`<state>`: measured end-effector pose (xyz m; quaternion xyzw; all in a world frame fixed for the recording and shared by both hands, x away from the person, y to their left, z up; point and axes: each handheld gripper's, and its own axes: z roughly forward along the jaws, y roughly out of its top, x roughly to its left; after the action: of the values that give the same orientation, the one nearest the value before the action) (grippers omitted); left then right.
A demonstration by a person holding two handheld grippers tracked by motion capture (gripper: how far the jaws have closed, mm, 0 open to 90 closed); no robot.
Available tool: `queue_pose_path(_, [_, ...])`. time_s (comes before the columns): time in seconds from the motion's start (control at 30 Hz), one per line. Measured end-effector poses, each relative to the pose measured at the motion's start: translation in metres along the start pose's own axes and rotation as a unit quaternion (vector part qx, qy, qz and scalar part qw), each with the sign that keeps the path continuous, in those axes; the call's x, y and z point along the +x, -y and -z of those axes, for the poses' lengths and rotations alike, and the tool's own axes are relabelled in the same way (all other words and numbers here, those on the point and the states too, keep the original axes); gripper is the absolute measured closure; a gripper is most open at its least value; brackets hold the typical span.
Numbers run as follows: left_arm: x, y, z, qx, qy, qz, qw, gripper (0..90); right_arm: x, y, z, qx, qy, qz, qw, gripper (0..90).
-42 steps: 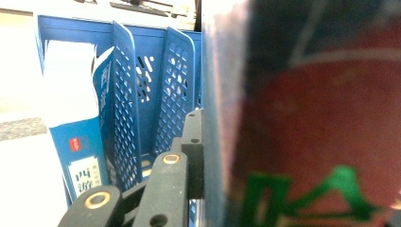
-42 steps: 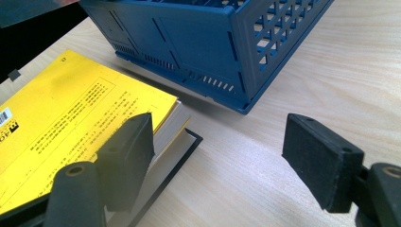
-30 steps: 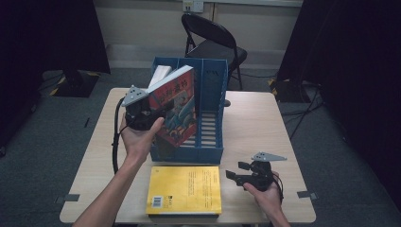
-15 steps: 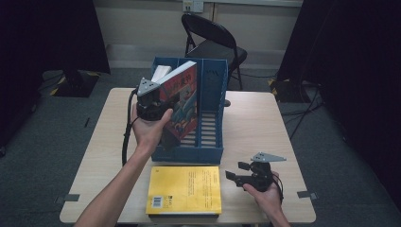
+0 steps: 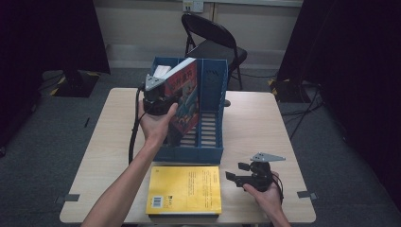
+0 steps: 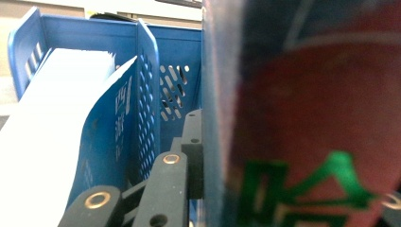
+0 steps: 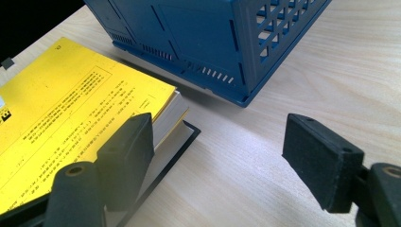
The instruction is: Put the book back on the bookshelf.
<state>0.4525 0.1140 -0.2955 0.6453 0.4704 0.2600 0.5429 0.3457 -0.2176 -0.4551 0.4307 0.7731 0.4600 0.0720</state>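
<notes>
A red-covered book (image 5: 185,94) is held upright over the blue file rack (image 5: 210,149), its lower edge down in a middle slot. My left gripper (image 5: 171,98) is shut on its near edge; in the left gripper view one black jaw presses the book's spine side (image 6: 307,118). A white-paged book (image 6: 52,123) leans in the rack's left compartment behind a divider (image 6: 147,90). A yellow book (image 5: 185,189) lies flat at the table's front. My right gripper (image 5: 238,174) rests open on the table beside it, its left pad next to the book's corner (image 7: 161,101).
The yellow book lies on a thin dark cover or book (image 7: 165,158). A black folding chair (image 5: 213,42) stands behind the wooden table (image 5: 257,118). The rack's near corner (image 7: 246,97) is just ahead of the right gripper. Bare tabletop lies to the right of the rack.
My left hand has carried the red book to the right and a little farther over the rack. The right hand and the yellow book have stayed put.
</notes>
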Motion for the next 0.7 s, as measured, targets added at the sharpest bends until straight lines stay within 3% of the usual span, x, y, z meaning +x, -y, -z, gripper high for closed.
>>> queue_pose_path(0.07, [-0.003,-0.002,-0.004,-0.001,-0.009,-0.009,0.9999,74.6,0.0,0.0,0.001,0.0,0.0,0.001,1.0,24.7])
queue_pose_path(0.2, [-0.003,-0.004,-0.013,-0.006,-0.005,0.002,1.0,74.6,0.0,0.001,0.001,0.002,0.001,0.002,1.0,24.7])
queue_pose_path(0.37, [-0.008,0.0,-0.026,-0.009,-0.039,-0.012,0.9991,74.6,0.0,0.002,0.001,0.003,0.001,0.006,1.0,24.7])
queue_pose_path(0.5, [-0.009,0.008,-0.034,-0.006,-0.043,0.003,0.9991,74.6,-0.001,0.002,0.001,0.005,0.0,0.004,1.0,24.7])
queue_pose_path(0.63, [-0.011,0.018,-0.039,0.005,-0.042,-0.008,0.9991,74.5,-0.002,0.002,0.002,0.004,0.0,0.004,1.0,24.6])
queue_pose_path(0.7, [-0.01,0.023,-0.04,0.003,-0.04,-0.002,0.9992,74.5,-0.002,0.002,0.002,0.003,0.0,0.004,1.0,24.7])
